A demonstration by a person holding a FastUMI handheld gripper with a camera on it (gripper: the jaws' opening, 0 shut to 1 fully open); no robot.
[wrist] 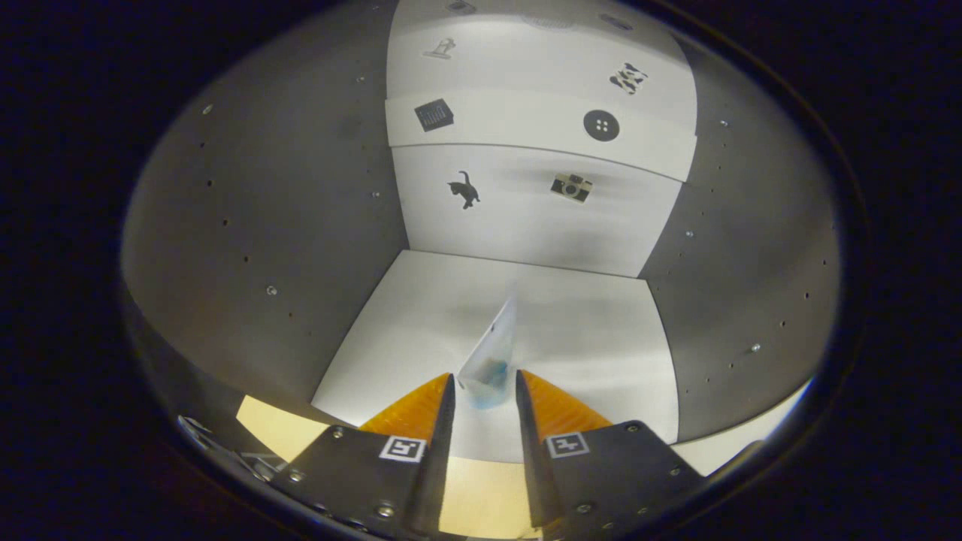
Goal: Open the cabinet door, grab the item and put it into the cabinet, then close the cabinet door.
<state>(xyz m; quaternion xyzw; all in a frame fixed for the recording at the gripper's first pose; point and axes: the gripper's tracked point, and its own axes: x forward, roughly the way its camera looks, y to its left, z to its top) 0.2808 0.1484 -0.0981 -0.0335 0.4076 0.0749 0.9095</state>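
I am looking into the open cabinet (263,225); its white floor (586,338) lies just beyond the fingers. A thin white packet with a blue patch (492,349) stands tilted between the two fingertips and leans toward the back wall. My gripper (485,383) is shut on its lower end, with both fingers pressing its sides. The packet hangs over the front part of the cabinet floor; I cannot tell whether it touches it.
Grey side walls with small holes (751,248) close in on both sides. The white back wall (526,218) carries small picture stickers, and a shelf edge (526,124) crosses it higher up. A tan tabletop (481,496) shows under the fingers.
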